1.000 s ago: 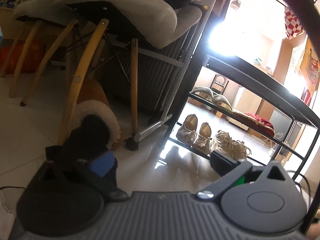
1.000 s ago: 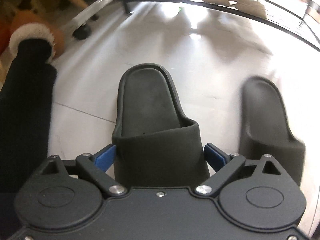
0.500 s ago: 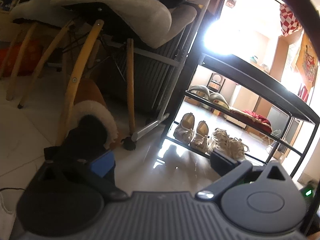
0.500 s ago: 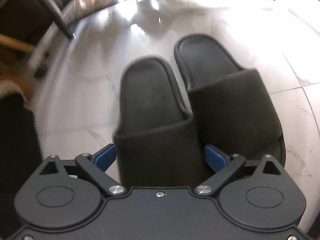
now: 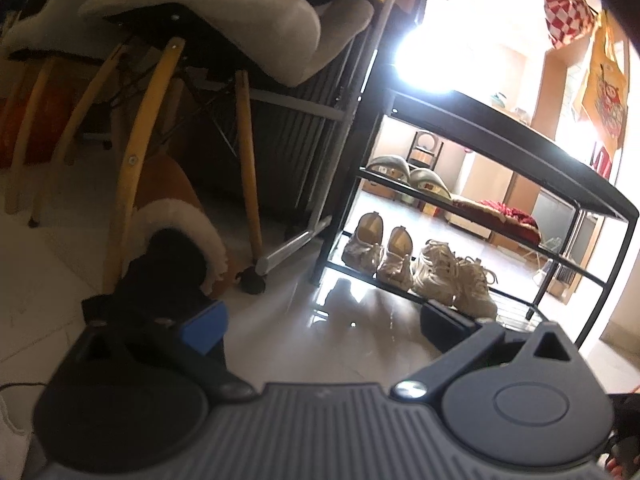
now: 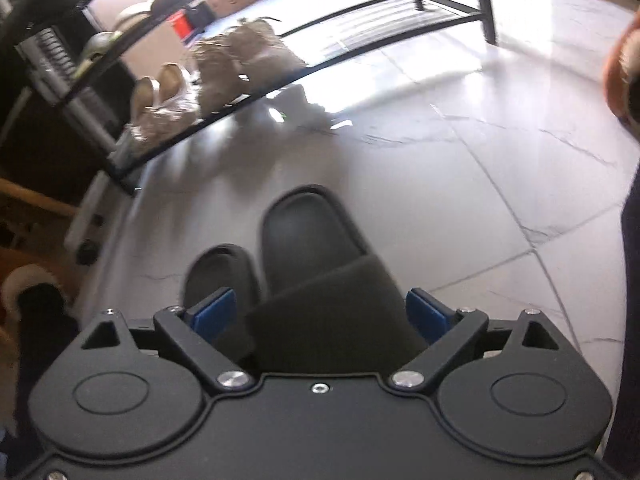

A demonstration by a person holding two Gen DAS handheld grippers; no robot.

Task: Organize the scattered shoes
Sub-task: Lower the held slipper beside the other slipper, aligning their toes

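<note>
Glossy white tiled floor (image 6: 460,184). Right gripper (image 6: 320,312) — blue pads pressed to the strap of a black slide sandal (image 6: 316,248), its mate (image 6: 218,268) touching its left side. Left gripper (image 5: 320,324) spread wide, holding nothing. Beyond, black shoe rack (image 5: 500,148) — beige flats (image 5: 380,250) and cream sneakers (image 5: 456,276) on its lowest shelf.

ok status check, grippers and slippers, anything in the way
Right hand-held gripper shut on black rubber slide slipper, its mate alongside. Left hand-held gripper open, empty. Floor to black metal shoe rack unobstructed.
</note>
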